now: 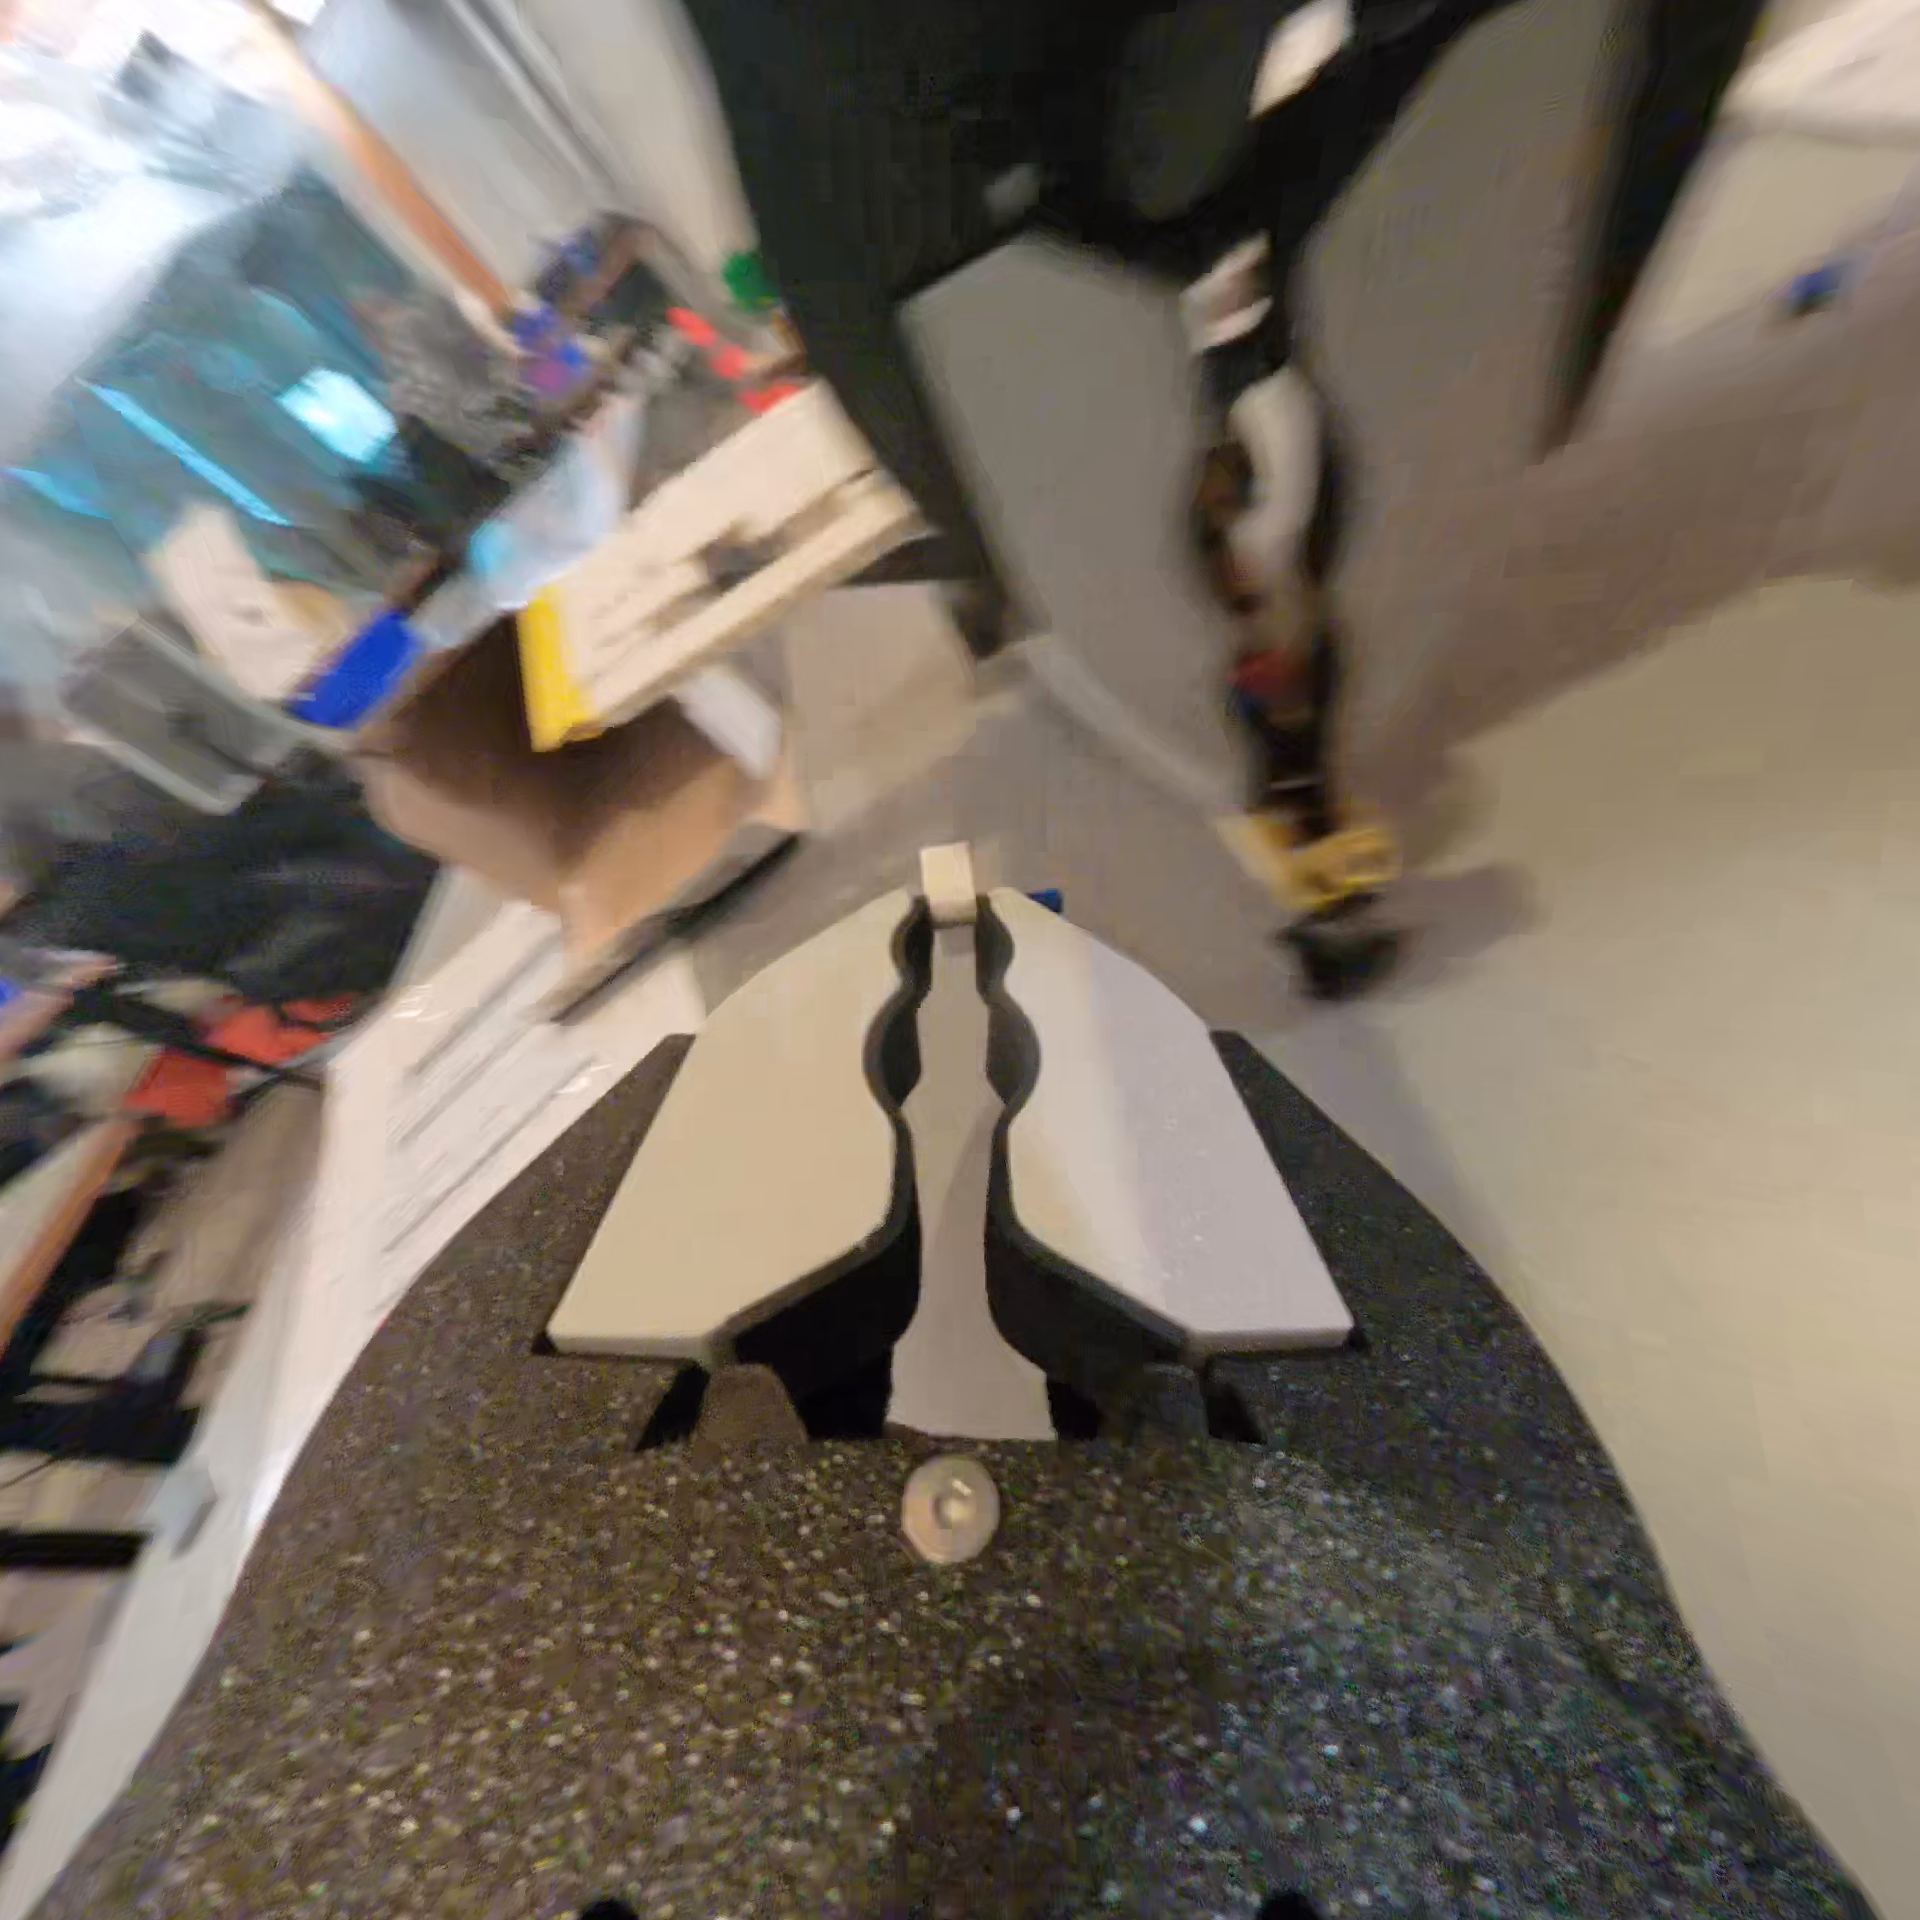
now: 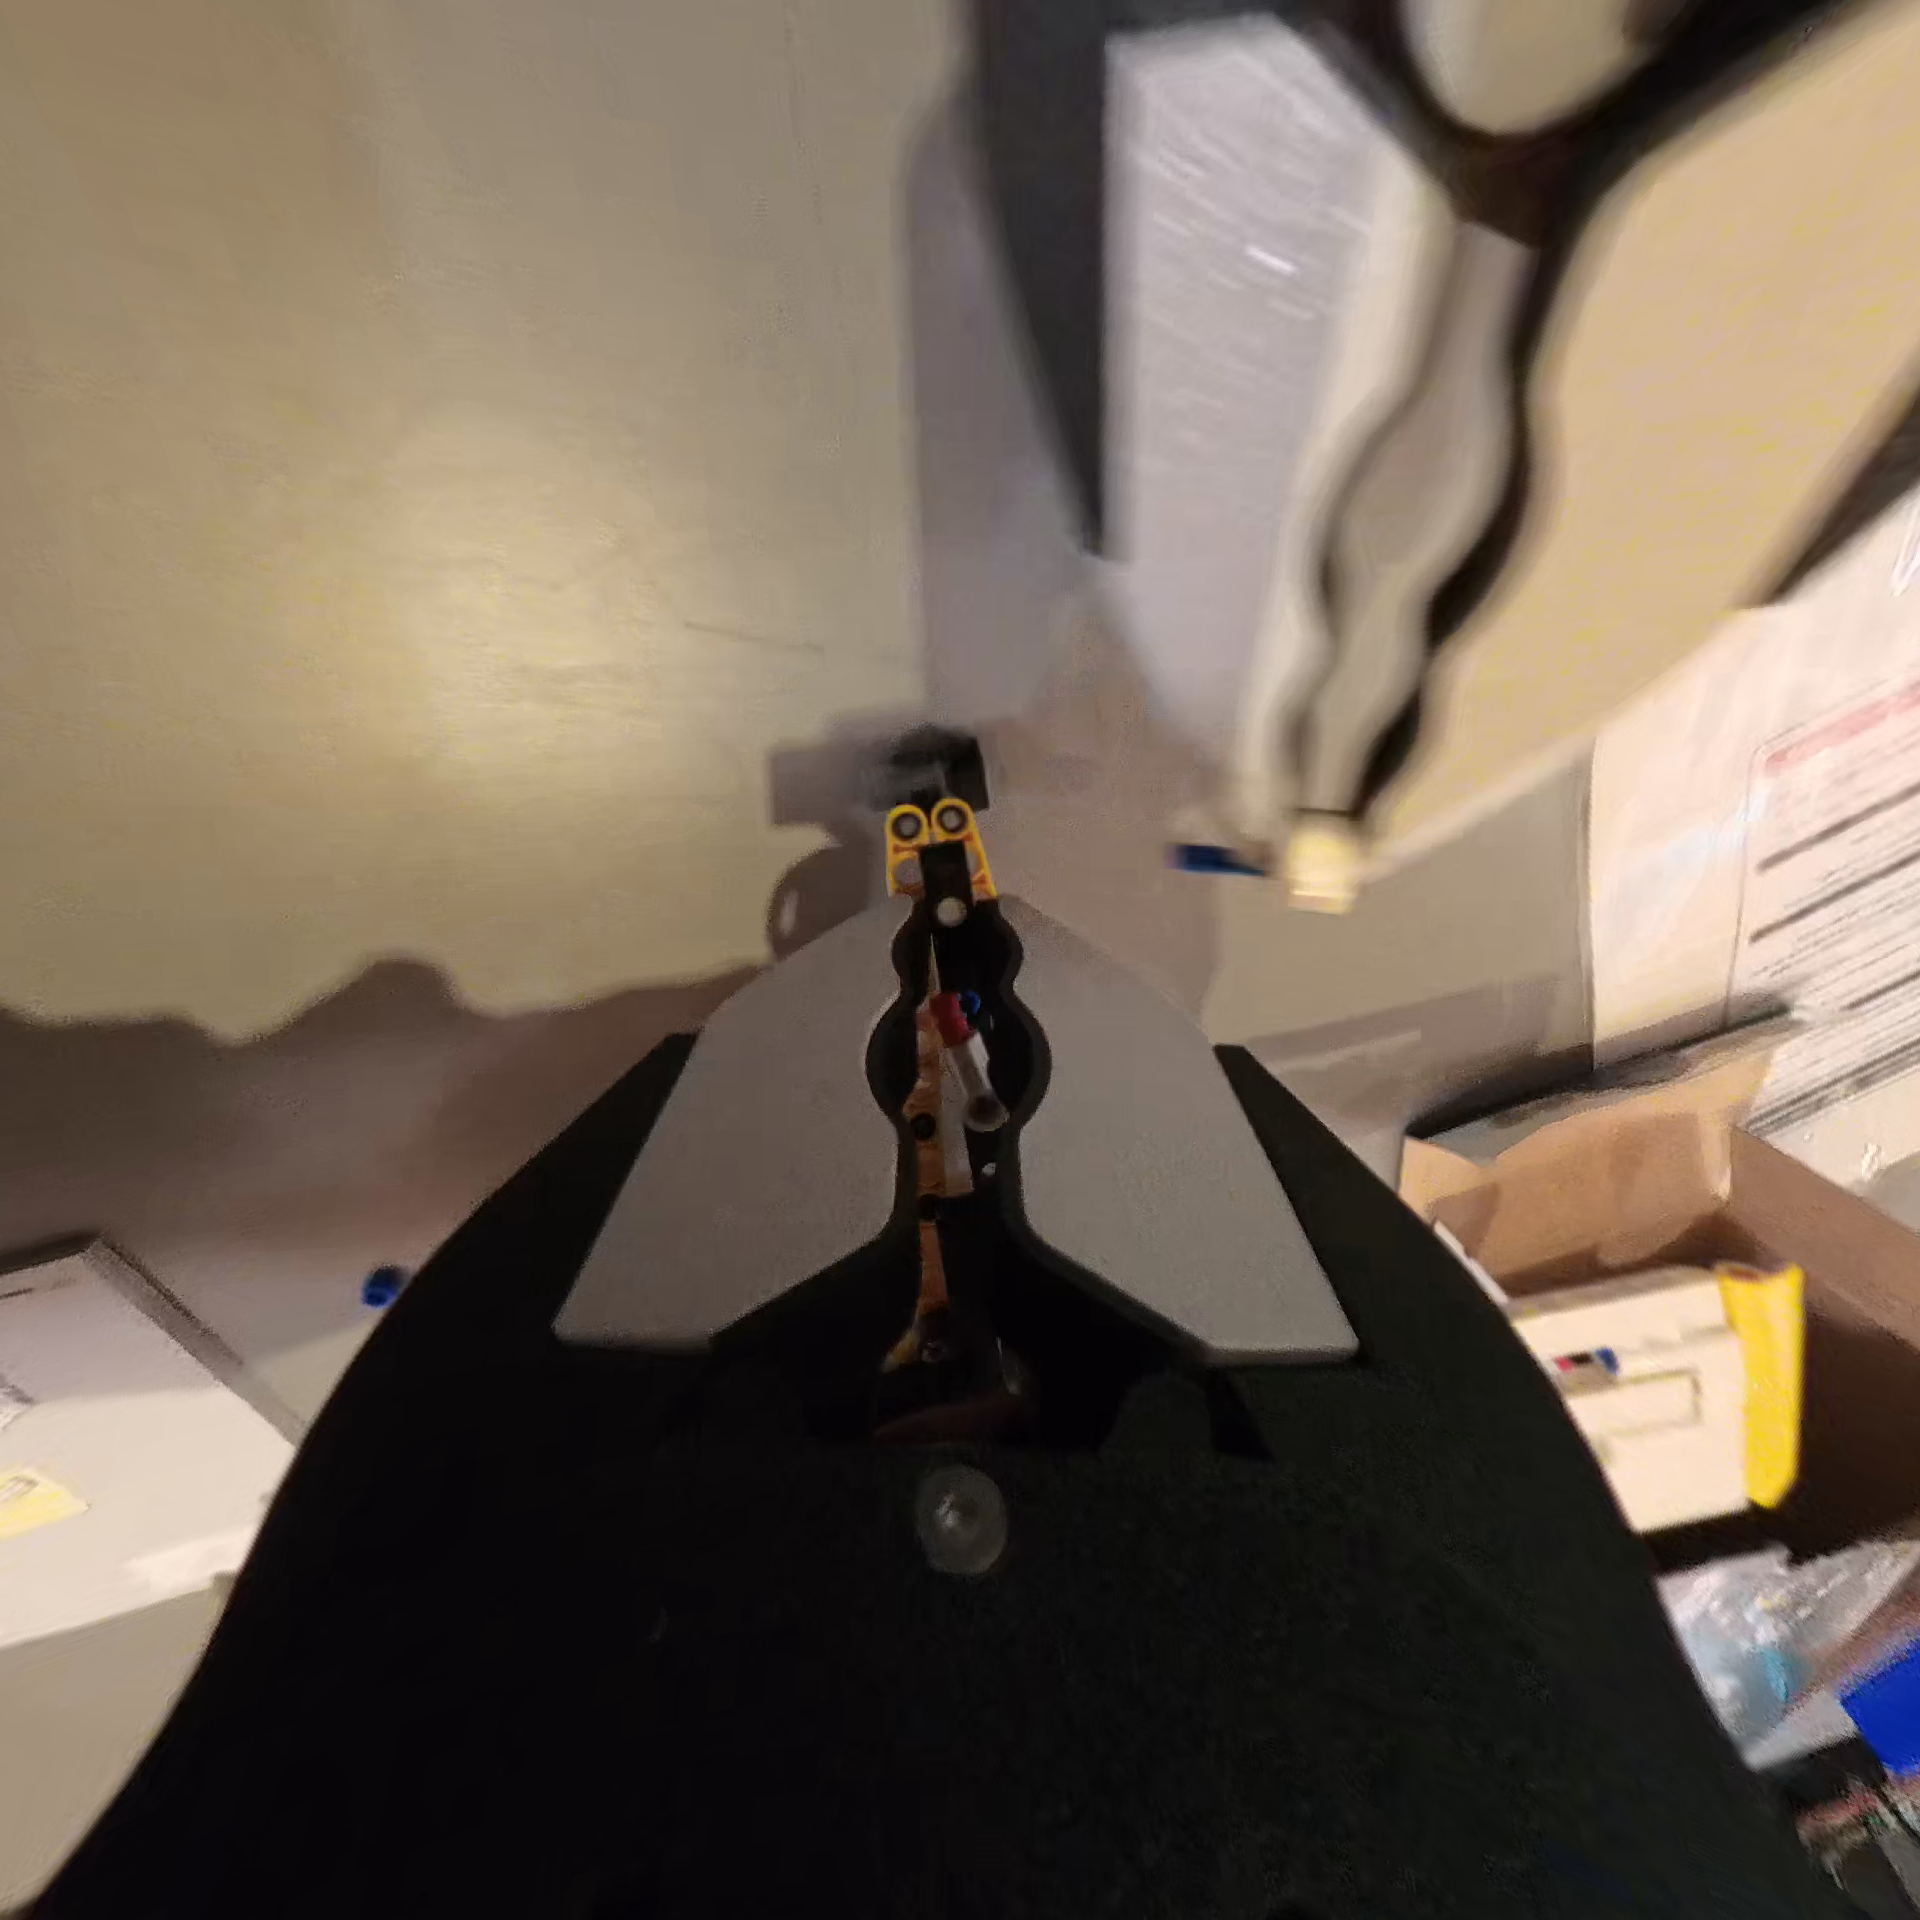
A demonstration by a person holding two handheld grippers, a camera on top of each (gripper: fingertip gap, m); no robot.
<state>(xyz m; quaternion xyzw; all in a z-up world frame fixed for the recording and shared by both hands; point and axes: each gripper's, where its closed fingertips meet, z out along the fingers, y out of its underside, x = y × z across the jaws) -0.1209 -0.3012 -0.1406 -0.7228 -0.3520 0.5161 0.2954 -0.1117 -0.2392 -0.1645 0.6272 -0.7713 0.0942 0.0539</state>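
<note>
Cream peg [image 1: 948, 881] pinched at your left gripper [image 1: 948, 914] tips — exposed end free. Right gripper [image 2: 943, 914] clamps yellow-black brick assembly [image 2: 940, 847] lengthwise — holes face outward, both clear of tabletop [image 2: 416, 520].

Two tools show: the left tool [image 1: 948, 914] pinches one small cream piece [image 1: 947, 881]; the right tool [image 2: 943, 914] clamps one yellow-and-black toy-brick assembly [image 2: 940, 842]; one blue peg [image 2: 380, 1285] lies on the near-left table [image 2: 312, 520]; one cardboard box [image 2: 1621, 1195] sits right.

Matt grey plastic claw fingers [image 1: 1143, 1122], speckled rough black housing [image 1: 935, 1683], glossy yellow plastic beam [image 2: 940, 852], brown cardboard box [image 1: 582, 800]
</note>
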